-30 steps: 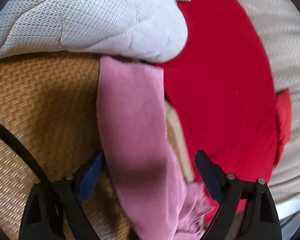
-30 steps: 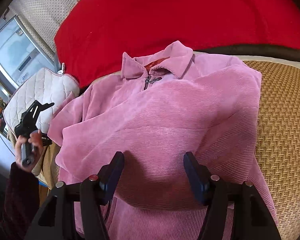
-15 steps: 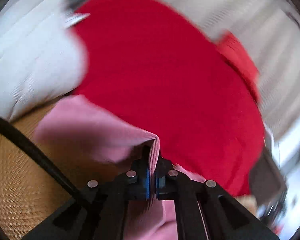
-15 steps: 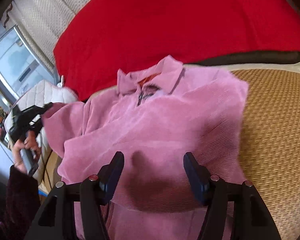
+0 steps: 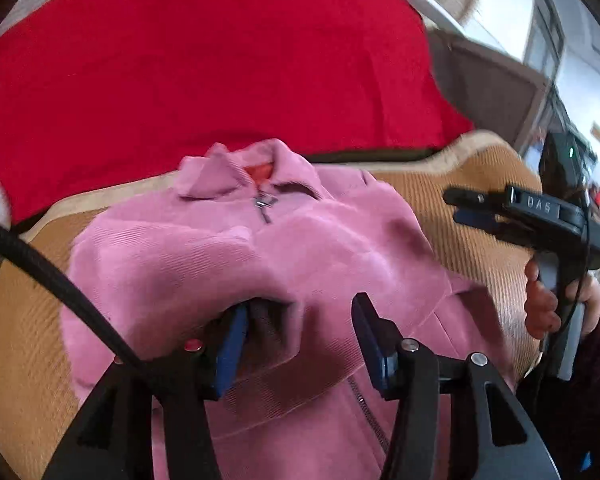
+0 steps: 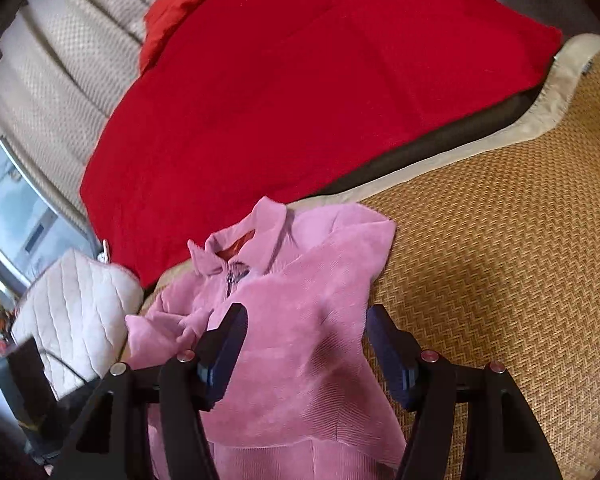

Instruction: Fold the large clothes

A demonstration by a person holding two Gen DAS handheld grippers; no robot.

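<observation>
Left wrist view: the left gripper (image 5: 300, 332) hangs low over a pink corduroy jacket (image 5: 204, 264), jaws spread wide apart and grasping nothing; a fold of the pink cloth lies bunched against the inner face of the left blue pad (image 5: 230, 354), the right pad clear of it. The jacket lies on a woven tan mat (image 5: 483, 248), collar (image 5: 240, 168) turned toward a red blanket (image 5: 204, 56) beyond the mat's pale border, zipper pull (image 5: 263, 204) just below the collar, both sleeves folded in across the chest. A black cable (image 5: 48, 272) crosses the lower left. At right the person's hand (image 5: 547, 300) grips the handle of the right gripper (image 5: 475, 210), which is held over the mat just beside the jacket's edge; seen side-on here, its jaw gap cannot be judged from this angle. Right wrist view: the right gripper (image 6: 303, 348) has its jaws released and wide, empty, poised above the jacket's (image 6: 300, 320) folded sleeve. The jacket sits near the mat's (image 6: 499, 240) left edge, collar (image 6: 268, 220) toward the red blanket (image 6: 300, 80). A white quilted cushion (image 6: 80, 308) lies just beside the jacket on the left, touching the blanket's corner. A beige textured backrest (image 6: 52, 80) rises behind, a window (image 6: 16, 216) at far left
</observation>
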